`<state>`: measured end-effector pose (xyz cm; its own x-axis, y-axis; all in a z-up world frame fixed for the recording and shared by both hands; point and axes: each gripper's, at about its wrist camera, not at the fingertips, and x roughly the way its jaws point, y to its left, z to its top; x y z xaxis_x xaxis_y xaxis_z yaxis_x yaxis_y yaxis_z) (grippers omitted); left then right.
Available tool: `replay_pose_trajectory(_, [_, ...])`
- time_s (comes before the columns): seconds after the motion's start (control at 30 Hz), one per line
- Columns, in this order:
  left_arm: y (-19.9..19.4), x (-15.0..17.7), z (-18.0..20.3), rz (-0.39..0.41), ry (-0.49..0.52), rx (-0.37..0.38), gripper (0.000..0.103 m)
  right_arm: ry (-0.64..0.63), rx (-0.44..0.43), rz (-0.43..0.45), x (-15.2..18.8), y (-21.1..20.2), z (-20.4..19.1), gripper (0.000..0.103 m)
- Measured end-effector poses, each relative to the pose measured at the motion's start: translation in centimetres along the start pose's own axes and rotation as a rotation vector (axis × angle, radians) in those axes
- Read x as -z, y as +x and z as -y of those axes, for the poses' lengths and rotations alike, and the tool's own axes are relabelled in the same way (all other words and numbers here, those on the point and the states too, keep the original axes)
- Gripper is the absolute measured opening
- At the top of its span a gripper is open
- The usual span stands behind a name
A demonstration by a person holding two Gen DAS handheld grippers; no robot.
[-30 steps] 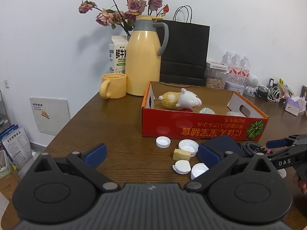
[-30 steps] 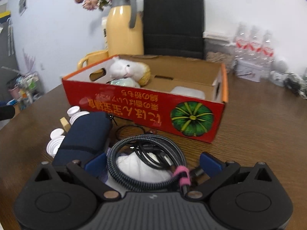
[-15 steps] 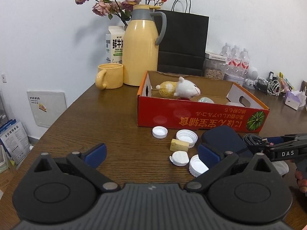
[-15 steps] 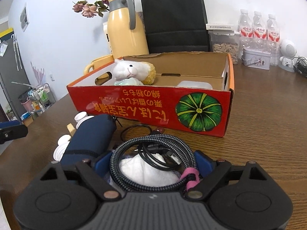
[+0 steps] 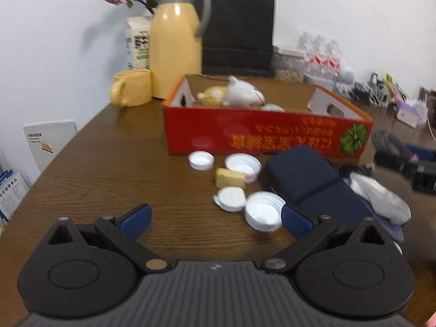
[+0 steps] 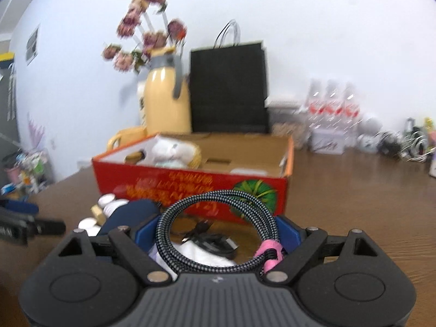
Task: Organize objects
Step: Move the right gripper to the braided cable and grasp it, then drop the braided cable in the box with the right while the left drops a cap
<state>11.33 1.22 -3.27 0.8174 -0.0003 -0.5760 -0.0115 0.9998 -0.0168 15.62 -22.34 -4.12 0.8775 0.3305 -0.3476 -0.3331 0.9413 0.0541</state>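
Note:
My right gripper (image 6: 218, 229) is shut on a coiled black-and-white braided cable (image 6: 218, 197) with a pink tie, held up off the table in front of the red cardboard box (image 6: 190, 188). In the left wrist view that gripper (image 5: 403, 158) sits at the right edge. A plush toy (image 5: 239, 95) lies inside the box (image 5: 259, 136). My left gripper (image 5: 215, 216) is open and empty, low over the table. Just ahead of it lie several white caps (image 5: 263, 214) and a yellow block (image 5: 230, 177). A navy pouch (image 5: 308, 179) and a white cloth (image 5: 378, 199) lie to their right.
Behind the box stand a yellow jug (image 5: 177, 46), a yellow mug (image 5: 132, 87), a milk carton (image 5: 139, 43), a black paper bag (image 5: 239, 32) and water bottles (image 5: 321, 54). A small black cable (image 6: 209, 238) stays on the table under the coil.
The right gripper closed on the braided coil and lifted it off the white cloth. The left gripper sank and came closer to the white caps.

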Motion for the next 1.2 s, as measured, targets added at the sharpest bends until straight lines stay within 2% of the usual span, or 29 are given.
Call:
replay_pose_trajectory(0.13, [1.0, 0.5, 1.4, -0.033, 0.035, 0.015, 0.102, 0.014, 0.02, 0.028, 0.0, -0.6, 0.3, 0.088])
replay_pose_trajectory(0.2, [1.3, 0.5, 1.8, -0.038, 0.046, 0.026, 0.093, 0.018, 0.021, 0.025, 0.0, -0.6, 0.4, 0.088])
replay_pose_trajectory(0.27, [1.6, 0.5, 2.1, -0.045, 0.053, 0.026, 0.078, 0.019, 0.02, 0.024, -0.1, -0.5, 0.5, 0.088])
replay_pose_trajectory(0.33, [2.0, 0.5, 2.3, -0.056, 0.053, 0.032, 0.072, 0.015, 0.019, 0.025, -0.1, -0.6, 0.5, 0.088])
replay_pose_trajectory(0.53, [2.6, 0.2, 2.9, -0.05, 0.07, 0.046, 0.066, 0.006, 0.019, 0.023, 0.1, -0.5, 0.2, 0.088])
replay_pose_trajectory(0.73, [2.7, -0.1, 3.5, -0.043, 0.097, 0.072, 0.042, 0.003, 0.021, 0.021, 0.1, -0.6, 0.1, 0.088])
replay_pose_trajectory(1.2, [0.5, -0.4, 3.0, 0.045, 0.097, 0.096, 0.041, 0.004, 0.02, 0.029, 0.1, -0.7, 0.1, 0.088])
